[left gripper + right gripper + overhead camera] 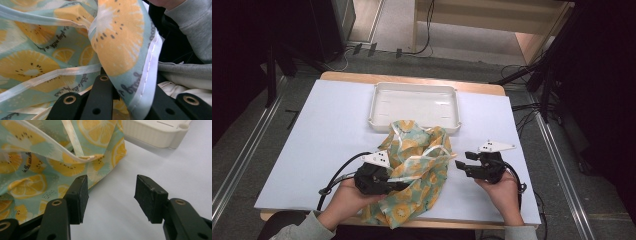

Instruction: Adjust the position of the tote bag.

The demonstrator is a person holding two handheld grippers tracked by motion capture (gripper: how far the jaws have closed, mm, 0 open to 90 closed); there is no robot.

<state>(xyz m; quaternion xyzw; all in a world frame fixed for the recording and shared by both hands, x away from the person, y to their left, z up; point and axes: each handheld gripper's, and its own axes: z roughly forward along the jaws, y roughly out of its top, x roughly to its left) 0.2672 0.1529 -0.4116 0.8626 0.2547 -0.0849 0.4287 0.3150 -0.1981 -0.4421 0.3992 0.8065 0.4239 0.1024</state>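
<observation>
High view: cloth lying on table just below tray; left claw clenching its edge. Left gripper view: hem pinched betw. jaws. Right gripper view: right claw released, beside cloth; prob. needs to be grabbing opp. edge next.

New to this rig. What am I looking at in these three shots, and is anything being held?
No robot arm: a person holds a hand-held claw in each hand. The high view looks down on the table; the other two cameras ride on the claws, looking along their black jaws. On the table lie a lemon-print cloth and an empty white tray behind it. The left claw is shut on the cloth's hemmed edge. The right claw stands open beside the cloth, jaws apart over bare table, holding nothing.
</observation>
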